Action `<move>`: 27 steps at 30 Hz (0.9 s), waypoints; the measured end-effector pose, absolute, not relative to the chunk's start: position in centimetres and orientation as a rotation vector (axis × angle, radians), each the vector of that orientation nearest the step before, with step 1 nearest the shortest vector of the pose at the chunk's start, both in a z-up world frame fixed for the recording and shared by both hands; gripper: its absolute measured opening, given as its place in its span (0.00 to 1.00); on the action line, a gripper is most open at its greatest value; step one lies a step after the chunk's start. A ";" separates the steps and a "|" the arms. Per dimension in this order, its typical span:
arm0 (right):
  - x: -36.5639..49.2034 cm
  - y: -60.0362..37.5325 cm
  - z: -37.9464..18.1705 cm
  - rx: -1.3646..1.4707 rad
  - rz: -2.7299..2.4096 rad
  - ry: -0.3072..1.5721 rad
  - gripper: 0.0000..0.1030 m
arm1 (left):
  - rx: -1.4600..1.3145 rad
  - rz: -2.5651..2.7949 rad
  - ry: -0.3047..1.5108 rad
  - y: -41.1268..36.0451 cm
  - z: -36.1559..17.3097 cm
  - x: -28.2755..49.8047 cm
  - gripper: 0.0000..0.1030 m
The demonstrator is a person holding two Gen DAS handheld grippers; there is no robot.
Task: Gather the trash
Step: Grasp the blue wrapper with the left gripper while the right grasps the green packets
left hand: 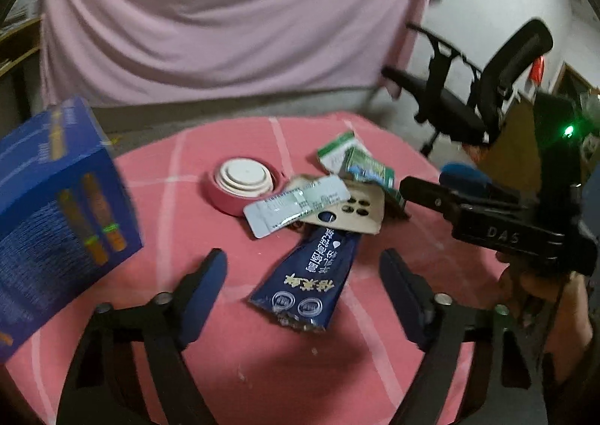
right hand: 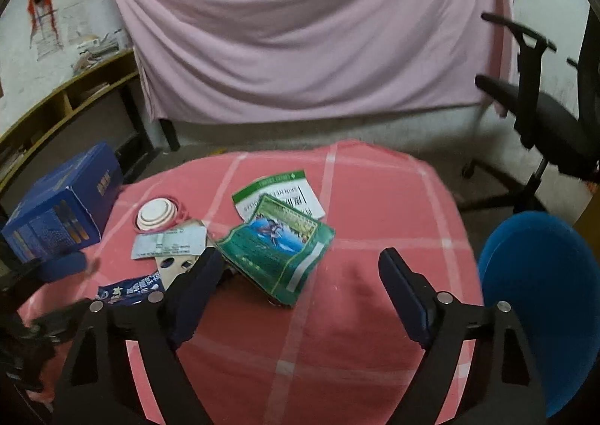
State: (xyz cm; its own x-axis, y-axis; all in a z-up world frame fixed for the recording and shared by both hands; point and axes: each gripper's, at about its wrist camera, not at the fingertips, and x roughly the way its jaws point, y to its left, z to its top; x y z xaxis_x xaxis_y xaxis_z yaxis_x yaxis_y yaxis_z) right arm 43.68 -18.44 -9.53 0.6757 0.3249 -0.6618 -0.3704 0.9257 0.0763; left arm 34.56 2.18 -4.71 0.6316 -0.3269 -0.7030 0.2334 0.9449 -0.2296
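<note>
Both tongs [left hand: 303, 275] [right hand: 296, 275] gape empty over crinkled foil wrappers [left hand: 311, 275] on soft pink checked cloth [left hand: 262, 368].

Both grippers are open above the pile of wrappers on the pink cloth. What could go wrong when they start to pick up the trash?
The wrappers overlap: lifting the silver sachet may drag the perforated card beneath it. The flat dark blue pouch may slip from the fingers. The right gripper works close by and could bump the left gripper.
</note>
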 end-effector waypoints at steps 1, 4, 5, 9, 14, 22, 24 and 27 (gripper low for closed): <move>43.8 -18.4 -9.6 -0.067 0.391 0.743 0.80 | -0.117 -0.334 0.849 2.0 -5.0 34.8 0.67; 44.3 -17.9 -10.2 -0.080 0.409 0.790 0.77 | -0.094 -0.346 0.875 1.5 -5.2 35.0 0.62; 44.5 -17.7 -10.3 -0.086 0.417 0.803 0.77 | -0.087 -0.355 0.873 1.4 -5.1 34.9 0.55; 44.6 -17.2 -10.6 -0.102 0.448 0.828 0.76 | -0.065 -0.354 0.883 1.2 -5.3 34.7 0.43; 44.6 -17.1 -10.7 -0.106 0.458 0.836 0.76 | -0.051 -0.359 0.881 1.2 -5.5 34.7 0.34; 44.9 -16.6 -10.9 -0.162 0.400 0.845 0.66 | -0.072 -0.322 0.877 1.0 -5.3 34.3 0.29; 44.8 -16.1 -11.0 -0.208 0.382 0.842 0.65 | -0.068 -0.311 0.875 0.8 -5.4 34.3 0.29; 44.6 -15.3 -11.2 -0.267 0.362 0.832 0.64 | -0.070 -0.310 0.879 0.8 -5.4 34.3 0.29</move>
